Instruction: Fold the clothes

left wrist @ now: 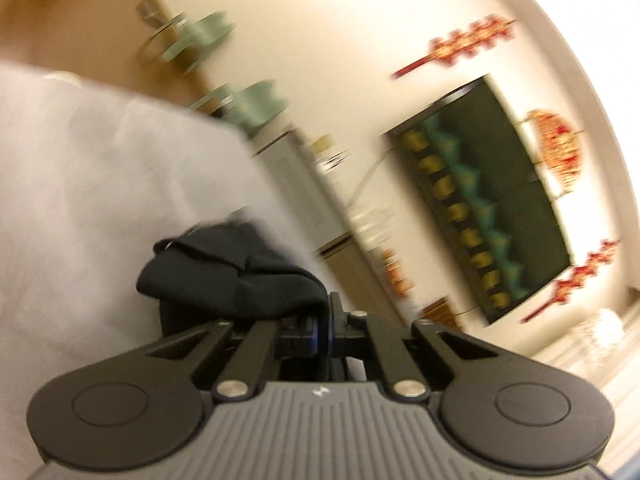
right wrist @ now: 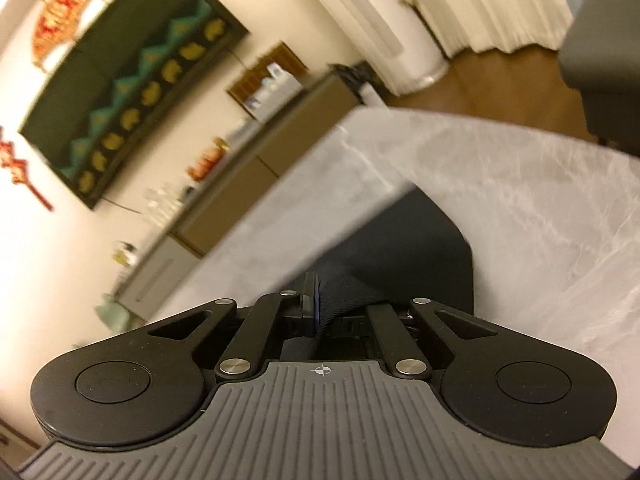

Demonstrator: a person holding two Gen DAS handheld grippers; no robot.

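A dark navy garment (left wrist: 224, 276) bunches up just ahead of my left gripper (left wrist: 325, 312), whose jaws are pressed together on a fold of it. The cloth is lifted off the white-covered table (left wrist: 80, 184). In the right wrist view the same dark garment (right wrist: 412, 248) stretches away from my right gripper (right wrist: 320, 300), which is shut on a pinched edge of the fabric. The rest of the garment lies over the white table cover (right wrist: 520, 200). Both views are tilted and blurred.
A long low sideboard (right wrist: 248, 168) with bottles and jars runs along the wall behind the table. A dark framed picture (left wrist: 488, 204) and red ornaments (left wrist: 472, 40) hang above it. White curtains (right wrist: 460, 0) and a grey chair (right wrist: 600, 48) stand at the far right.
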